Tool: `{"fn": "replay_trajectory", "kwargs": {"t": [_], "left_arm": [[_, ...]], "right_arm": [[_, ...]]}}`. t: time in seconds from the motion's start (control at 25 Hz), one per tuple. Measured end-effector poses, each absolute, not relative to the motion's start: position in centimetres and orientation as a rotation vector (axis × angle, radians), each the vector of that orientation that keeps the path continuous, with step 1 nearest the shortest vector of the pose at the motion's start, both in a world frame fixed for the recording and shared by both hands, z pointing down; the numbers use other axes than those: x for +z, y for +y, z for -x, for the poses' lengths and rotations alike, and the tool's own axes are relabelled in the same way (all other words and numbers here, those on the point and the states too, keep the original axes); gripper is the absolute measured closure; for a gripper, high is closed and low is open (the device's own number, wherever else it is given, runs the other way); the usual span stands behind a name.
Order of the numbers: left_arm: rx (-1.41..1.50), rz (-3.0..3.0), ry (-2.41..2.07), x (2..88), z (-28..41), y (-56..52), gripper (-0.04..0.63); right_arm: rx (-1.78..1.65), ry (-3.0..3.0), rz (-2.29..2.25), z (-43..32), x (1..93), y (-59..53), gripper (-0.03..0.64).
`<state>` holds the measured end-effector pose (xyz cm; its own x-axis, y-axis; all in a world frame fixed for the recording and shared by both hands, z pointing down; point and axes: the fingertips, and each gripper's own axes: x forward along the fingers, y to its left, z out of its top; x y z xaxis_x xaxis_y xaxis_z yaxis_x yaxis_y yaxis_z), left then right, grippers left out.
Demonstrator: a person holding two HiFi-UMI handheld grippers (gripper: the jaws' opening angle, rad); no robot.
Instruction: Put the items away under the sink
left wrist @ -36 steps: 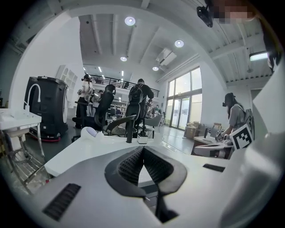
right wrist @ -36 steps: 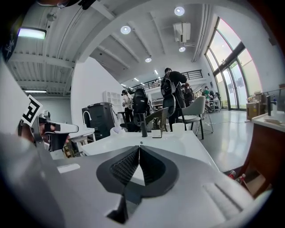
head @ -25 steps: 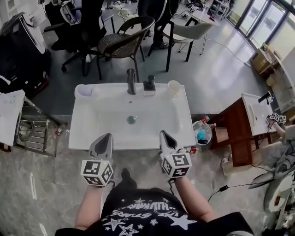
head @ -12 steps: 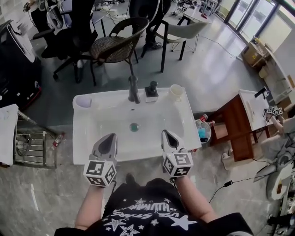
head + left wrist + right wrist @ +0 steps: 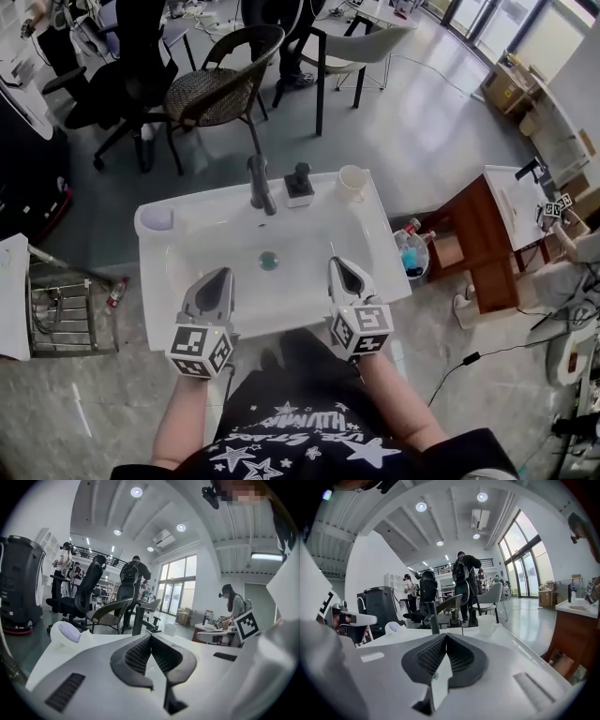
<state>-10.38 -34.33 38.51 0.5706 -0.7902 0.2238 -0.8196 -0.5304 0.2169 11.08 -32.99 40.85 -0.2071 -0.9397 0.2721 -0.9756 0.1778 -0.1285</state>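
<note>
The sink (image 5: 380,246) is a white freestanding unit seen from above, and the person stands at its front edge with a claw in each hand. The left claw (image 5: 222,275) is closed: in the left gripper view its ribbed pads meet at the tips with nothing between them. The right claw (image 5: 337,266) is also closed and empty, its pads pressed together at the tips. Both point away from the person, across the front of the basin, one on each side of the drain (image 5: 268,260).

The items stand along the back rim of the sink. A lilac cup (image 5: 156,220) sits at the back left corner. The faucet (image 5: 257,184) rises at the middle, with a dark dispenser (image 5: 299,182) just to its right and a white cup (image 5: 352,182) further right again. All three are upright and well apart from the claws.

On the floor just right of the sink stands a bin (image 5: 413,255) holding bottles. Behind the sink is a wicker chair (image 5: 217,89). The space under the sink is hidden from every view.
</note>
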Motion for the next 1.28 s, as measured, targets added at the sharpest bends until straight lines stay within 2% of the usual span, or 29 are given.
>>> {"fn": "replay_trajectory", "kwargs": {"t": [0.52, 0.6, 0.72, 0.96, 1.28], "left_arm": [[0.107, -2.477, -1.488, 35.8, 10.8, -43.2, 0.586], [0.106, -2.470, -1.504, 35.8, 10.5, -44.5, 0.586], [0.108, -2.459, -1.513, 36.1, 10.1, -46.1, 0.586], [0.148, -2.422, -1.539, 37.2, 9.9, -48.5, 0.586], [0.181, -2.377, -1.520, 39.1, 9.6, -50.0, 0.586]], "right_arm": [[0.319, -2.426, -1.787, -10.9, 38.6, -43.7, 0.595], [0.321, -2.431, -1.758, -10.8, 39.0, -45.4, 0.566], [0.350, -2.436, -1.717, -10.5, 39.8, -47.7, 0.486], [0.353, -2.427, -1.659, -9.8, 42.0, -50.5, 0.433], [0.262, -2.422, -1.638, -8.6, 42.5, -53.7, 0.423]]}}
